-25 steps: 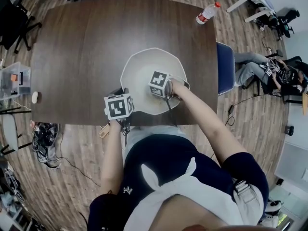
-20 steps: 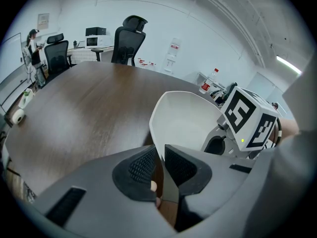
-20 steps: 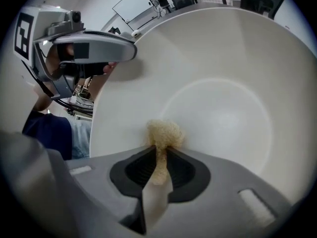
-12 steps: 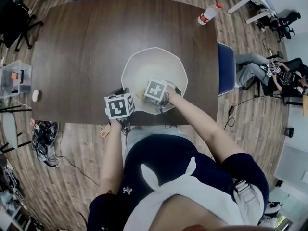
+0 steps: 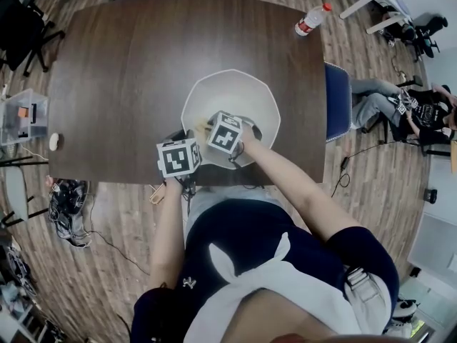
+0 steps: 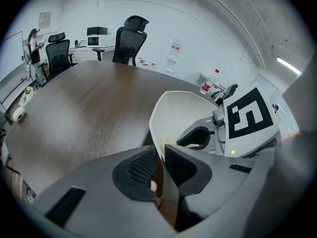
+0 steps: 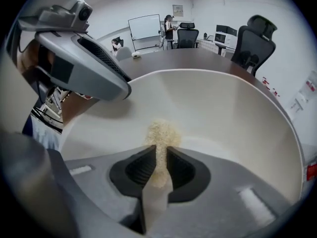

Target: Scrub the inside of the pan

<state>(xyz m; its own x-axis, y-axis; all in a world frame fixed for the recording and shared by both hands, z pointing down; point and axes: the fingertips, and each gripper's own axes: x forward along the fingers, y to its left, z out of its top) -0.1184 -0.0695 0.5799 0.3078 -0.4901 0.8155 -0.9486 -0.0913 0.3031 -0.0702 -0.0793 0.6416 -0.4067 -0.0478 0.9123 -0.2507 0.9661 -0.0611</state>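
A white many-sided pan [image 5: 235, 91] sits on the dark wooden table [image 5: 121, 70], near its front edge. My left gripper [image 5: 187, 140] is shut on the pan's near-left rim [image 6: 159, 133], with the thin wall clamped between its pads [image 6: 143, 165]. My right gripper [image 5: 209, 125] reaches into the pan and is shut on a beige scrubbing pad [image 7: 161, 133], which presses on the pan's inner floor [image 7: 223, 113]. In the right gripper view the left gripper [image 7: 84, 63] shows at the upper left on the rim. The right gripper's marker cube [image 6: 250, 118] fills the right of the left gripper view.
A water bottle [image 5: 311, 18] lies at the table's far right corner. A blue chair [image 5: 335, 102] stands at the right side, and a seated person [image 5: 400, 106] is beyond it. A clear box [image 5: 21, 116] and a small roll [image 5: 54, 141] are at the left.
My right gripper has slid the scrubbing pad from the pan's right side toward its left. The left gripper and the pan have stayed put.
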